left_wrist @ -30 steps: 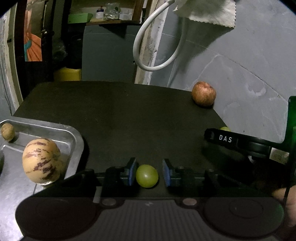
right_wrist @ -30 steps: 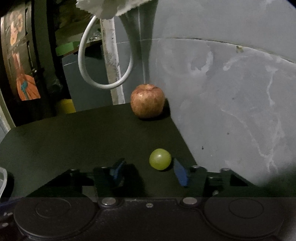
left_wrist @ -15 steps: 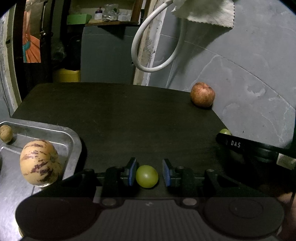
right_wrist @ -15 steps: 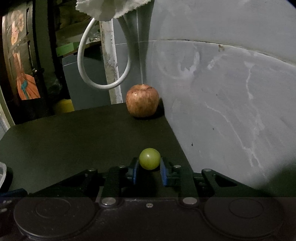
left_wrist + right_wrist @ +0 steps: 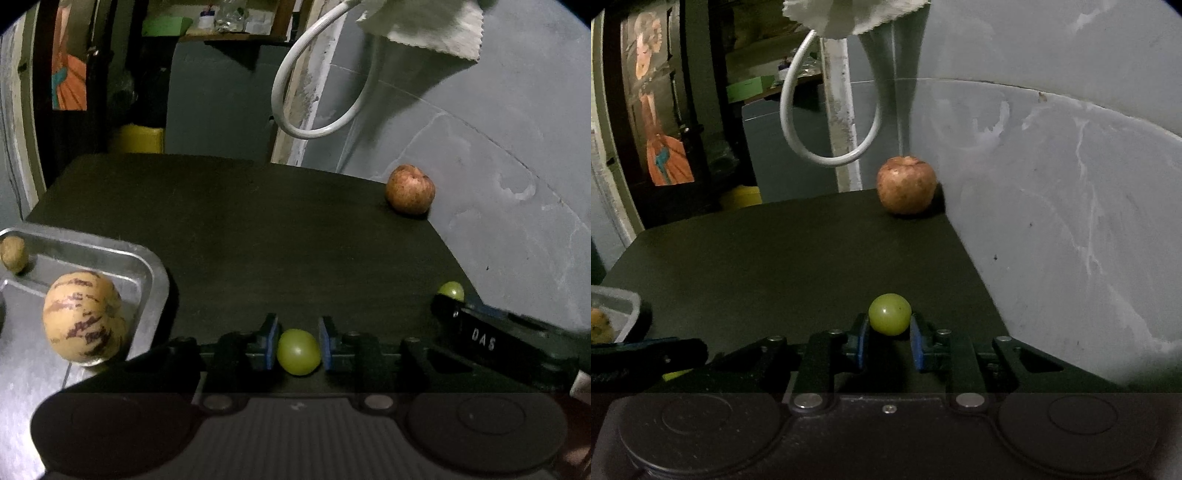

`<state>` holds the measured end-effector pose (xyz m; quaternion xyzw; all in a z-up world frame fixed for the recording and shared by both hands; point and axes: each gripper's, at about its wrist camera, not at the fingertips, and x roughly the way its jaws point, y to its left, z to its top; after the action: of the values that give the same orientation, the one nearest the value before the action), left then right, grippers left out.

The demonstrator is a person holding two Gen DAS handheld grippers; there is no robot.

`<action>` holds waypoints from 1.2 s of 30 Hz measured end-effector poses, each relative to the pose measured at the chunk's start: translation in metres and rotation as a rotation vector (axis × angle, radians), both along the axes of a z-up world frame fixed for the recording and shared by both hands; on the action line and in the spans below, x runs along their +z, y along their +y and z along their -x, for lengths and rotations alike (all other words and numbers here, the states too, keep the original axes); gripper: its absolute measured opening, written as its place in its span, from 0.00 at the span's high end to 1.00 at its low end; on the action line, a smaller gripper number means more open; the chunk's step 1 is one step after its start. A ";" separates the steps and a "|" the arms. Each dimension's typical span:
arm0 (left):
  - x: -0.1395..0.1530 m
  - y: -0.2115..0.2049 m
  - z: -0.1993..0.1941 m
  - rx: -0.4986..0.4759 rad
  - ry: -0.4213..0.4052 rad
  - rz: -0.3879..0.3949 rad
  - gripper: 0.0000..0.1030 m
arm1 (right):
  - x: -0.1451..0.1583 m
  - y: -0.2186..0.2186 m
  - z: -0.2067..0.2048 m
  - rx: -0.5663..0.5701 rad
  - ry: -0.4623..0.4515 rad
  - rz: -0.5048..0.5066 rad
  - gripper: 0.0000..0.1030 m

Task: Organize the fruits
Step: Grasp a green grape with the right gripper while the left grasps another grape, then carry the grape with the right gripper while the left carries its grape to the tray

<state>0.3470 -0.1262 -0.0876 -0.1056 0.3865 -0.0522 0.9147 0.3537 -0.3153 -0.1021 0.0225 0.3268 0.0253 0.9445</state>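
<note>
My left gripper [image 5: 298, 349] sits low over the dark table, its jaws closing, and the blue pads press both sides of a green grape [image 5: 298, 352]. The right gripper [image 5: 889, 332] is shut on a second green grape [image 5: 889, 314] near the table's right edge by the wall. In the left wrist view that gripper's black body [image 5: 480, 336] shows at the right, with its grape [image 5: 451, 291] peeking above. A reddish apple [image 5: 410, 189] [image 5: 907, 184] rests at the far right corner. A metal tray [image 5: 147, 266] at the left holds a striped yellow fruit [image 5: 83, 317] and a small brown fruit [image 5: 14, 254].
A grey wall [image 5: 1071, 221] bounds the table on the right. A white hose loop [image 5: 314, 110] and a cloth [image 5: 424, 29] hang above the far edge. The tray's corner [image 5: 624, 299] shows at the left of the right wrist view.
The right gripper's fingers came together on its grape and it slid along the wall side. The left pads drew in against their grape; the left hand stayed put.
</note>
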 end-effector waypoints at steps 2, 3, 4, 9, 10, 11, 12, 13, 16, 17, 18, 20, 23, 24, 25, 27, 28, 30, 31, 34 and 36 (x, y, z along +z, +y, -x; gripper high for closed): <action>0.000 0.001 0.002 0.003 0.010 0.013 0.77 | 0.001 0.002 0.005 0.010 0.002 -0.006 0.76; 0.001 0.001 0.003 0.003 0.013 0.017 0.77 | 0.002 0.003 0.008 0.015 0.002 -0.008 0.76; 0.001 0.002 0.004 0.004 0.017 0.021 0.77 | 0.002 0.004 0.010 0.020 0.004 -0.010 0.76; 0.002 0.004 0.013 0.002 0.029 0.034 0.77 | 0.002 0.009 0.022 0.035 0.019 -0.006 0.76; 0.001 0.004 0.015 -0.001 0.026 0.025 0.76 | 0.002 0.009 0.024 0.037 0.019 -0.006 0.76; 0.001 0.003 0.016 -0.007 0.021 0.015 0.76 | 0.002 0.010 0.026 0.037 0.020 -0.006 0.76; 0.001 0.002 0.018 -0.008 0.017 0.007 0.75 | 0.002 0.010 0.027 0.036 0.019 -0.007 0.76; 0.001 0.002 0.020 -0.009 0.014 0.002 0.75 | 0.002 0.011 0.029 0.037 0.018 -0.008 0.76; 0.001 0.002 0.025 -0.015 0.007 -0.011 0.75 | 0.001 0.012 0.032 0.040 0.016 -0.007 0.76; 0.001 0.002 0.027 -0.017 0.005 -0.012 0.75 | 0.001 0.012 0.032 0.041 0.016 -0.007 0.76; 0.001 0.002 0.028 -0.017 0.004 -0.014 0.75 | 0.001 0.013 0.033 0.043 0.016 -0.007 0.76; 0.001 0.002 0.030 -0.017 0.004 -0.012 0.73 | 0.001 0.014 0.033 0.046 0.016 -0.004 0.76; 0.001 0.002 0.033 -0.023 -0.001 -0.014 0.66 | 0.002 0.014 0.034 0.046 0.017 -0.004 0.76; 0.001 0.002 0.034 -0.024 -0.002 -0.015 0.61 | 0.002 0.014 0.034 0.046 0.018 -0.003 0.76; 0.001 0.002 0.036 -0.024 -0.003 -0.015 0.57 | 0.002 0.015 0.034 0.046 0.018 -0.002 0.76; 0.001 0.002 0.038 -0.019 -0.006 -0.018 0.44 | 0.002 0.015 0.034 0.046 0.018 -0.002 0.76; 0.001 0.002 0.040 -0.016 -0.009 -0.021 0.44 | 0.002 0.014 0.034 0.046 0.018 -0.002 0.76; 0.001 0.002 0.041 -0.019 -0.014 -0.025 0.46 | 0.002 0.014 0.033 0.046 0.017 -0.002 0.76; 0.000 0.002 0.042 -0.021 -0.016 -0.029 0.48 | 0.002 0.014 0.033 0.046 0.017 -0.003 0.76; 0.000 0.002 0.042 -0.020 -0.017 -0.039 0.61 | 0.002 0.015 0.034 0.048 0.017 -0.004 0.76; 0.000 0.003 0.044 -0.015 -0.017 -0.043 0.72 | 0.002 0.016 0.035 0.051 0.016 -0.005 0.76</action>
<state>0.3032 -0.1236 -0.0871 -0.0828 0.3807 -0.0517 0.9195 0.3191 -0.2989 -0.1005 0.0166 0.3349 0.0500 0.9408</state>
